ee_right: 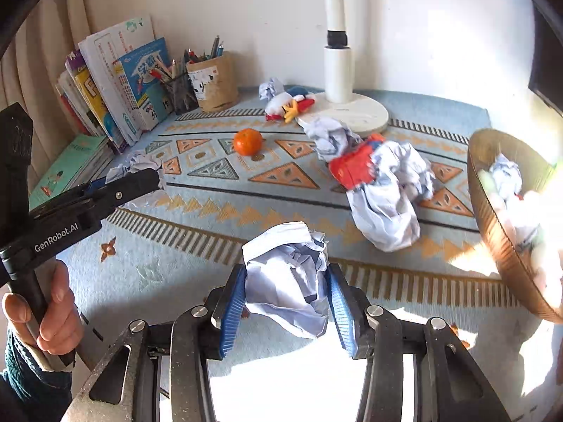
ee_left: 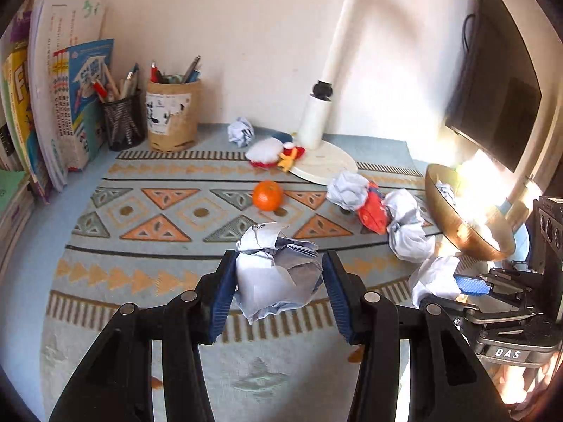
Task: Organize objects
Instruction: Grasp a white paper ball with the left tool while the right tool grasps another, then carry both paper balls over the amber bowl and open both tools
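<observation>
Left gripper (ee_left: 279, 274) clamped on a paper ball (ee_left: 278, 270), blue fingers (ee_left: 223, 292) pressed against both sides, ball held just above the patterned mat (ee_left: 140, 281) on the counter. Right gripper (ee_right: 286, 293) likewise closed on a second ball (ee_right: 286, 281), fingers (ee_right: 339, 307) pinching it from either side, low over the mat's near edge. In the left view, right gripper (ee_left: 471, 286) seen at far right with its ball (ee_left: 434, 277) between the blue pads. In the right view, left gripper (ee_right: 137, 183) seen at left, gripped by a hand (ee_right: 45, 313), crumpled paper (ee_right: 137, 167) at its tip.

Farther back on the mat: an orange (ee_left: 267, 195), well apart from both held balls. To its right, a red toy (ee_left: 371, 211) wedged between two more crumpled sheets (ee_left: 346, 190), touching them. Large crumpled wad (ee_right: 387, 204) just left of a wooden bowl (ee_right: 492, 218), bowl tilted, already holding paper and pale items, partly washed out by sunlight. Lamp base (ee_left: 325, 165) behind the orange, a plush duck (ee_left: 274, 154) lying against it, another small ball (ee_left: 241, 130) beside the duck near the wall. Two pen cups (ee_left: 172, 116) and leaning books (ee_left: 63, 98) at far left. Dark monitor (ee_left: 499, 81) at right.
</observation>
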The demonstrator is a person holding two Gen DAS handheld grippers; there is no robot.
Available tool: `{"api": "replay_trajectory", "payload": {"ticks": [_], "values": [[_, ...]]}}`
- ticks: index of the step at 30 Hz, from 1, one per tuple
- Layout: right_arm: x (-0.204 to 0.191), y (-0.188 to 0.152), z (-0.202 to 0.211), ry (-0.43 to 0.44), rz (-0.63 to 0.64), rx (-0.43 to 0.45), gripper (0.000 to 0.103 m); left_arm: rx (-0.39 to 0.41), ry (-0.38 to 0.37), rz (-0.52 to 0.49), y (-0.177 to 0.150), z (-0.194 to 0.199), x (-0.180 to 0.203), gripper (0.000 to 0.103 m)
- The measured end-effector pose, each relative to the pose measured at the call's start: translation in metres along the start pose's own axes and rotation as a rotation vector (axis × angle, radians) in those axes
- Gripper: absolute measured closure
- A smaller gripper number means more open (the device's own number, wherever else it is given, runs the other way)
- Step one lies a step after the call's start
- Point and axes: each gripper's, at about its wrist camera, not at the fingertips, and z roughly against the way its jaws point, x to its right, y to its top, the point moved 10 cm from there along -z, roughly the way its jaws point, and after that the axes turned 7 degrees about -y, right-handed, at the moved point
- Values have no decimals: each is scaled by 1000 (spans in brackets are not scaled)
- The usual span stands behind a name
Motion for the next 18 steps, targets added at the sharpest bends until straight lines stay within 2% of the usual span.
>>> {"api": "replay_trajectory", "payload": {"ticks": [3,7,9,10,13,14,18], "values": [[18,-17,-1,-51,5,13,59,-62,-29,7,-21,-27,26,57],[28,-30,-2,-80,44,34,59,-107,37,-39,-36,-46,40,57],[29,-37,-3,-54,41,23,55,-89,63,-61,-34,-43,40,57],[29,-40,-2,-36,31,23,52,-92,65,-61,-35,-44,40,56],[31,-46,7,8,3,46,27,-119,85,-44,-40,-47,35,56],[32,-49,11,20,-9,56,23,-114,85,-46,-40,-46,35,56],[30,-58,11,90,-95,26,23,-106,88,-75,-39,-46,39,56]]}}
